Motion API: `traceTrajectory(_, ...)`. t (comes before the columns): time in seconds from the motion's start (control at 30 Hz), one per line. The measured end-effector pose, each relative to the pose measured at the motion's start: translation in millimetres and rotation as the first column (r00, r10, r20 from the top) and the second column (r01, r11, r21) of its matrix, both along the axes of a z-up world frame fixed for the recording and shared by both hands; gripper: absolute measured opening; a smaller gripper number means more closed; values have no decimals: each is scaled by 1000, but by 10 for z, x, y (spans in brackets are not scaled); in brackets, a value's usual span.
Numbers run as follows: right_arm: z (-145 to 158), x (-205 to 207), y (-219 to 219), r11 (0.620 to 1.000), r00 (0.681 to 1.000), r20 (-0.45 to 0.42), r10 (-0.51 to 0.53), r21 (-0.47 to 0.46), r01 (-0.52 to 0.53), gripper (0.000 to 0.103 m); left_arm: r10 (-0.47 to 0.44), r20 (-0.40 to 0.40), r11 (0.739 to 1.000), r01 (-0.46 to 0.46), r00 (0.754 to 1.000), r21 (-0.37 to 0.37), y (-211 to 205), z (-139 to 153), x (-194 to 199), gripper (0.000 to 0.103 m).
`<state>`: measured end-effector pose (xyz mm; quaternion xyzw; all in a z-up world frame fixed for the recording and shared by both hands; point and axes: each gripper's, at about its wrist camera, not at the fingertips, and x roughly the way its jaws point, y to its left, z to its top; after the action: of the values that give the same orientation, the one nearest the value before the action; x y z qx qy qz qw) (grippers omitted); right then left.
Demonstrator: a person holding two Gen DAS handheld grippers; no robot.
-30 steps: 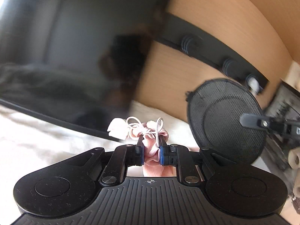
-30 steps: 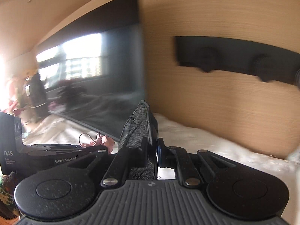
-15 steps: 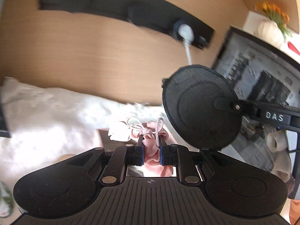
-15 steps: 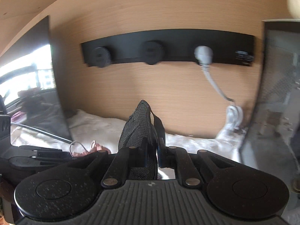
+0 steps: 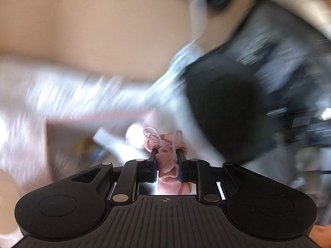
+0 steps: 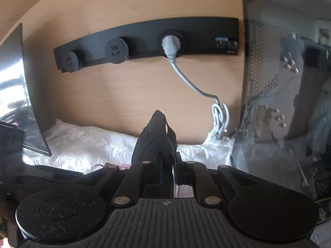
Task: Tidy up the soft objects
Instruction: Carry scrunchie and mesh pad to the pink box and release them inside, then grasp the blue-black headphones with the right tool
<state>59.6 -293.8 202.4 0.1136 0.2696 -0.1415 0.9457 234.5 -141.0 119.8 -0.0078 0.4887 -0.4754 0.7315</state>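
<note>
My left gripper (image 5: 166,154) is shut on a pink fabric scrunchie (image 5: 168,165) with thin white cord loops and a tag at its front. The left wrist view is heavily motion-blurred. A round black mesh pad (image 5: 225,111) shows to the right in that view. My right gripper (image 6: 167,161) is shut on that black mesh pad (image 6: 154,136), seen edge-on and standing upright between the fingers. An open box (image 5: 82,142) with blurred contents lies below and left of the scrunchie.
A white fluffy cloth (image 6: 89,142) covers the surface. A wooden back wall carries a black socket strip (image 6: 144,45) with a grey plug and cable (image 6: 190,82). A monitor (image 6: 26,95) stands left, a computer case (image 6: 285,82) right.
Both grippers have swung right and tilted down with their loads still held. The monitor has slid out of the left view; a box has come into view below the scrunchie.
</note>
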Motion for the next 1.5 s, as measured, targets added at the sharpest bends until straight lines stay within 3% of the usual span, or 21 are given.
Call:
traceTrajectory(0.07,-55,-7,-82,1000,1000,-6,-7,25,7,10,37,-63,992,-29,997,126,-78,-277,84,23)
traceTrajectory(0.17,-138,-22,-158,999,1000,-12,-12,44,13,10,76,-99,994,-68,992,85,-2,-384,154,27)
traceTrajectory(0.3,-256,18,-144,998,999,-29,21,59,-19,10,88,68,980,-99,994,172,-43,-301,107,43)
traceTrajectory(0.33,-284,42,-129,997,999,-31,32,69,-30,10,91,80,982,-103,993,160,-27,-278,103,41)
traceTrajectory(0.43,-380,146,-80,990,997,-32,68,123,-64,10,99,18,992,-100,995,78,44,-203,167,40)
traceTrajectory(0.5,-456,246,-20,987,995,-44,92,136,-85,10,98,45,992,-101,994,80,96,-141,160,31)
traceTrajectory(0.6,-596,434,49,987,990,-86,111,123,-100,10,93,101,988,-105,991,115,202,-54,154,31)
traceTrajectory(0.77,-865,709,69,991,979,-173,108,102,-91,10,166,96,985,-170,981,25,509,130,180,31)
traceTrajectory(0.9,-998,813,74,1000,972,-234,24,15,-21,10,166,110,986,-167,980,5,605,268,138,31)
traceTrajectory(1.03,-853,799,164,992,978,-206,-38,-124,12,10,163,108,986,-164,981,-3,676,297,105,31)
traceTrajectory(1.1,-792,799,331,969,980,-194,-36,-248,-14,9,166,101,986,-167,981,-1,734,290,77,31)
traceTrajectory(1.17,-821,805,580,921,979,-202,-11,-385,-69,10,177,99,984,-178,979,7,803,277,74,31)
traceTrajectory(1.23,-909,828,798,888,972,-232,29,-440,-131,10,197,95,980,-198,976,7,901,269,73,31)
traceTrajectory(1.37,-1000,760,1116,909,967,-235,96,-374,-181,10,247,81,969,-248,966,4,1148,246,89,31)
traceTrajectory(1.5,-931,650,1311,947,963,-161,218,-205,-249,10,281,69,959,-282,957,6,1412,228,105,31)
